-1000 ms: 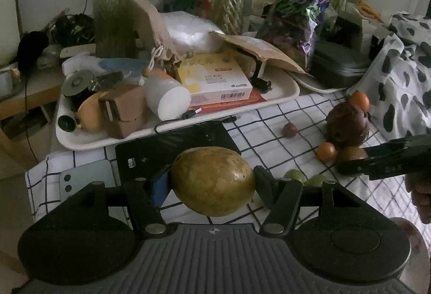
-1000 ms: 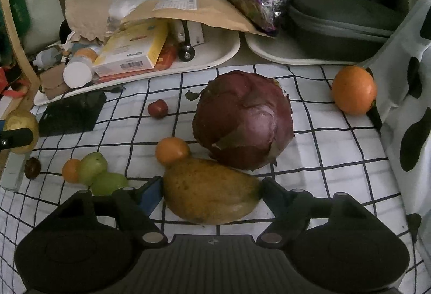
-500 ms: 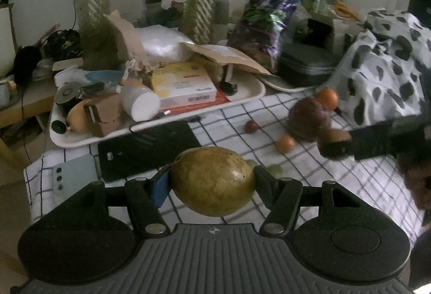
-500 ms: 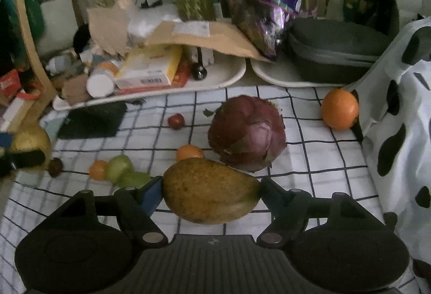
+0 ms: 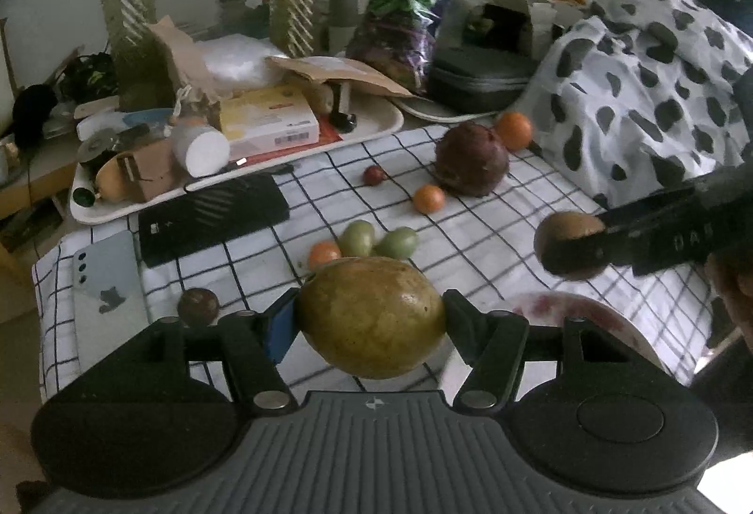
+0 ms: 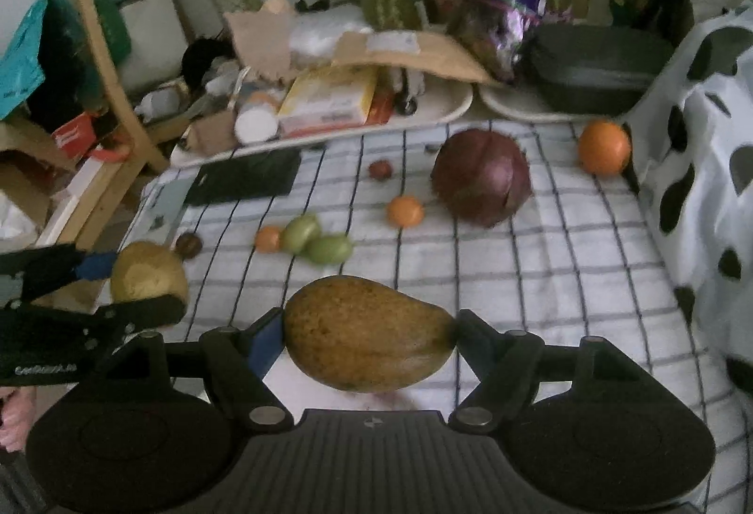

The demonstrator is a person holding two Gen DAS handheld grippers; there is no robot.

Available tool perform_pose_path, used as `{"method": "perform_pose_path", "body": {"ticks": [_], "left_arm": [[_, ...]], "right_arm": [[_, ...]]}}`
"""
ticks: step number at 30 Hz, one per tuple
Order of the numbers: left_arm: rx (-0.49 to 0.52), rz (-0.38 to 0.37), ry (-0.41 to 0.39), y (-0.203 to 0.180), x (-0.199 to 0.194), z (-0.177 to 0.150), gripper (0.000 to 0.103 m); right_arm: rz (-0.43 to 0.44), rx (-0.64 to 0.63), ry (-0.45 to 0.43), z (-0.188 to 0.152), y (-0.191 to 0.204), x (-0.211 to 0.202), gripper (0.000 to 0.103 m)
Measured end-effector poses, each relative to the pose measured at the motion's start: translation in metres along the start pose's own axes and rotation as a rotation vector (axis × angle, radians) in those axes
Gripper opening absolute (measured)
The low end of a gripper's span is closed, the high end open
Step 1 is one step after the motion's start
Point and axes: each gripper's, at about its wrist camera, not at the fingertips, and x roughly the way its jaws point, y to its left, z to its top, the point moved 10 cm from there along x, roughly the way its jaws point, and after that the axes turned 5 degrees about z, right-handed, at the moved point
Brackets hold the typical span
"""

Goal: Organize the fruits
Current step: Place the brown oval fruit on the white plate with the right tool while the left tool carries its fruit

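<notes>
1. Your left tongs (image 5: pixel 372 318) are clamped on a round yellow-green mango (image 5: pixel 372 316), held above the checked cloth (image 5: pixel 494 241).
2. Your right tongs (image 6: pixel 369 337) grip an elongated mango (image 6: pixel 369 333) (over a red-stained plate (image 5: pixel 588 316)).
3. Beyond lie two green fruits (image 5: pixel 379 238), small oranges (image 5: pixel 428 198) and a dark red dragon fruit (image 5: pixel 470 158).
4. Farther back, a cluttered tray (image 5: pixel 376 123) lines the bench edge.

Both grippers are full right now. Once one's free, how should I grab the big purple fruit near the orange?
Judging by its shape, take the purple fruit across its widest middle, coming straight down from above. It is round and bulky, so open wide. Set the fingers left and right: the orange sits apart to its right, and the small orange lies at its near left.
</notes>
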Motion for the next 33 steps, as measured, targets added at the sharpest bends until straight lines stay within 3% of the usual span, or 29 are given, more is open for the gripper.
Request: {"method": "perform_pose_path", "body": {"ticks": [10, 14, 28, 33], "left_arm": [[0.047, -0.017, 0.032, -0.03, -0.01, -0.026, 0.062], [0.055, -0.024, 0.043, -0.036, -0.01, -0.033, 0.062], [0.076, -0.037, 0.098, -0.043, 0.0, -0.04, 0.062], [0.081, -0.039, 0.118, -0.045, 0.001, -0.043, 0.062]], "right_arm": [[0.062, 0.178, 0.137, -0.046, 0.002, 0.006, 0.078], [0.048, 0.261, 0.175, -0.053, -0.008, 0.013, 0.078], [0.073, 0.392, 0.191, -0.056, -0.02, 0.025, 0.08], [0.081, 0.39, 0.161, -0.05, -0.022, 0.018, 0.088]]}}
